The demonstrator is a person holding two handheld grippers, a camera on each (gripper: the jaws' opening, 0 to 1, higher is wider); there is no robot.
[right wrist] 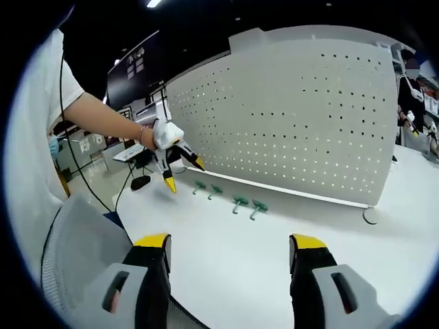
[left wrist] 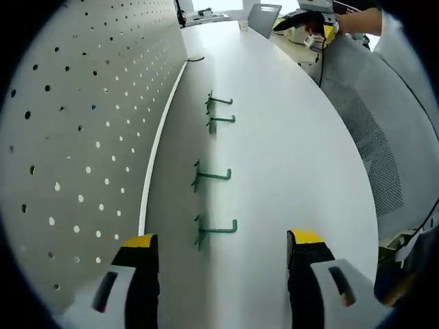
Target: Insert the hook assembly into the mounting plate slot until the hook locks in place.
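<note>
Several green hooks lie in a row on the white table (left wrist: pixel 288 157), the nearest hook (left wrist: pixel 216 231) just ahead of my left gripper (left wrist: pixel 223 240), which is open and holds nothing. The white perforated mounting plate (left wrist: pixel 75 137) stands upright along the table's left side. In the right gripper view the same plate (right wrist: pixel 295 116) stands behind the hooks (right wrist: pixel 240 202). There a hand holds the left gripper (right wrist: pixel 184 175) open just above the table, left of the hook row. My right gripper (right wrist: pixel 230 240) is open and empty, well back from the hooks.
A grey mesh chair back (left wrist: pixel 363 137) borders the table's right side and appears again as the chair (right wrist: pixel 75 240) by my right gripper. A dark cable (right wrist: pixel 370 218) lies near the plate's end. A hand (left wrist: pixel 357 24) with a yellow-black tool is at the far end.
</note>
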